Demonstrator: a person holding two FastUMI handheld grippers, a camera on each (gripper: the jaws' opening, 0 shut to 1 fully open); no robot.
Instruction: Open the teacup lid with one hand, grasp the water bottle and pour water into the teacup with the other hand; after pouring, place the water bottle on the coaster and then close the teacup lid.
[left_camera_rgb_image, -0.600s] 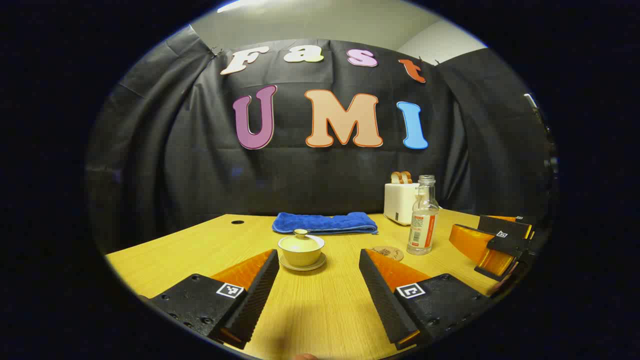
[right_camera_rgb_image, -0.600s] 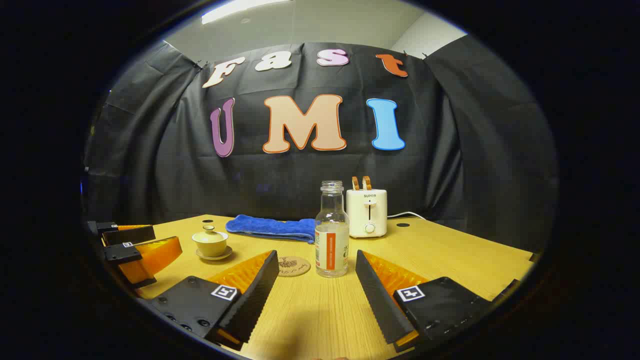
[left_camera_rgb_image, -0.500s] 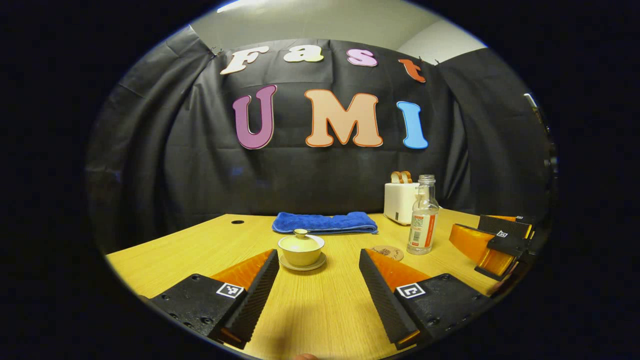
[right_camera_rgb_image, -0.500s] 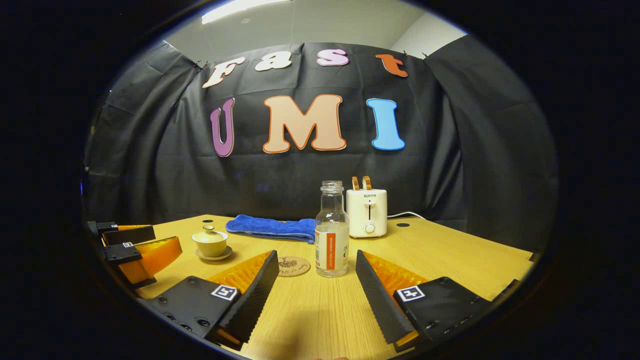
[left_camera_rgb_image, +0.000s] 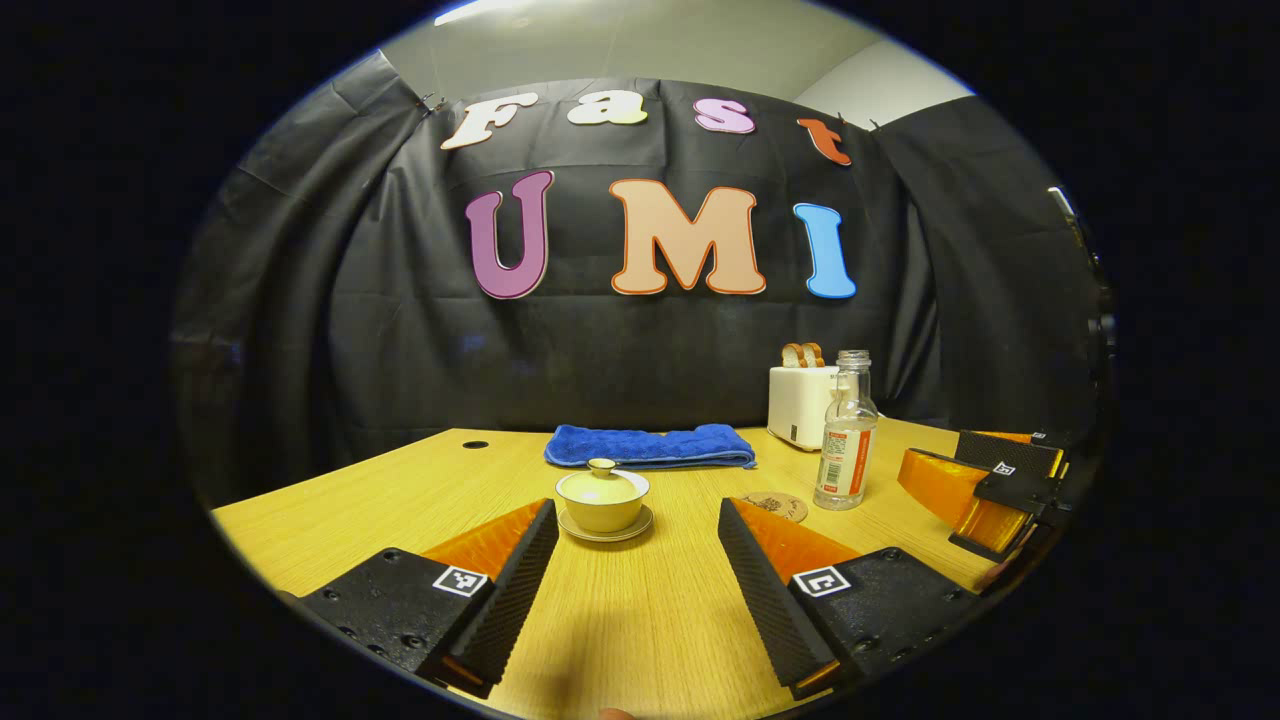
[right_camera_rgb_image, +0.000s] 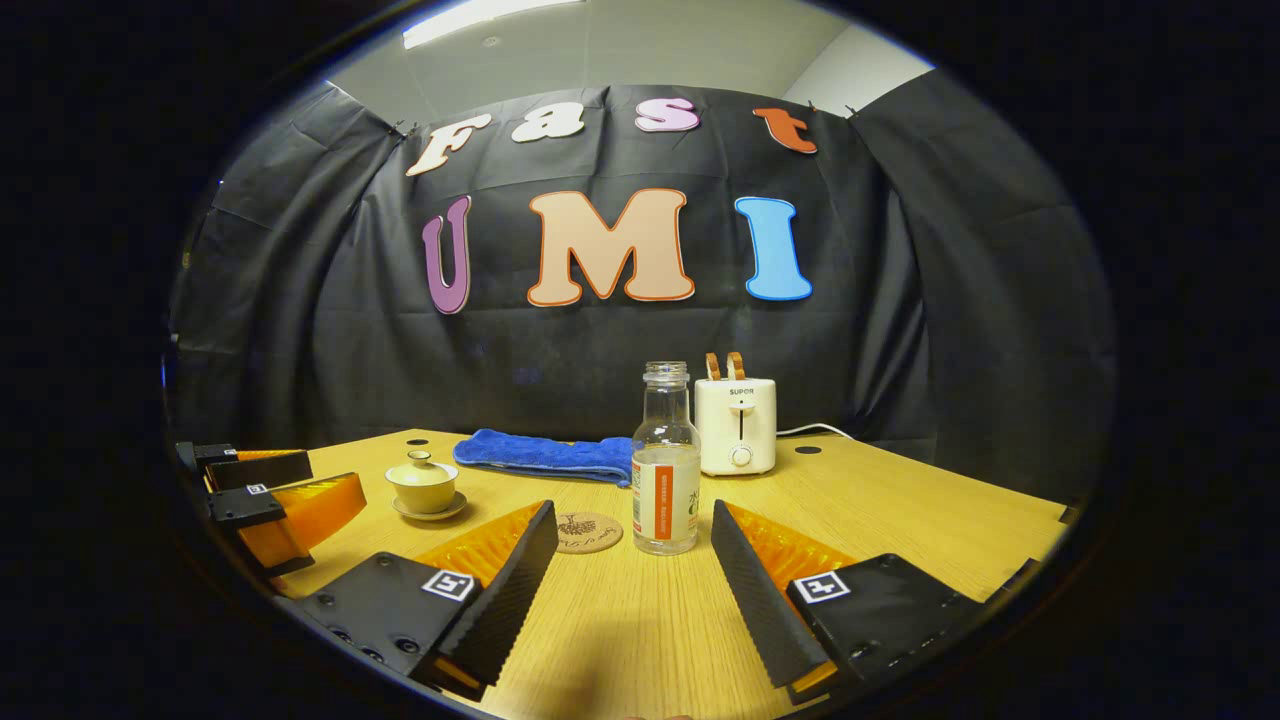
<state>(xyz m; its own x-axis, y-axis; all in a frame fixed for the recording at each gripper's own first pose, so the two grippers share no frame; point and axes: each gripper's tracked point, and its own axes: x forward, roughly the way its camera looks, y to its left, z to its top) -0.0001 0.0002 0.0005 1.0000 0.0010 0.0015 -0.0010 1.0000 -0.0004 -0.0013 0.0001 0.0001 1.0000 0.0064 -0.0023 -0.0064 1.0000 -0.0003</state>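
Low over the wooden table (left_camera_rgb_image: 400, 495), the left gripper (left_camera_rgb_image: 638, 520) is hovering level at the bottom of the left gripper view, its fingers spread wide and holding nothing. Just beyond that gap, slightly left of centre, the teacup (left_camera_rgb_image: 602, 503) is sitting on its saucer with the lid (left_camera_rgb_image: 602, 481) on, apart from both fingers. Bare table is lying between the fingertips and the cup. At centre right of that view the coaster (left_camera_rgb_image: 776, 505) is lying flat, with the water bottle (left_camera_rgb_image: 846, 432) standing upright just to its right, uncapped, and the right gripper (left_camera_rgb_image: 985, 480) is showing at the far right edge, beside the bottle but not touching it. Likewise, in the right gripper view the right gripper (right_camera_rgb_image: 634, 518) is hanging low with its fingers parted and empty, the water bottle (right_camera_rgb_image: 665, 461) standing just ahead of the gap and the coaster (right_camera_rgb_image: 588, 531) beside it to the left. Behind, a folded blue towel (left_camera_rgb_image: 650, 446) and a white toaster (right_camera_rgb_image: 735, 425) are lining the table's far edge, and open tabletop is stretching away at the lower right of this view.
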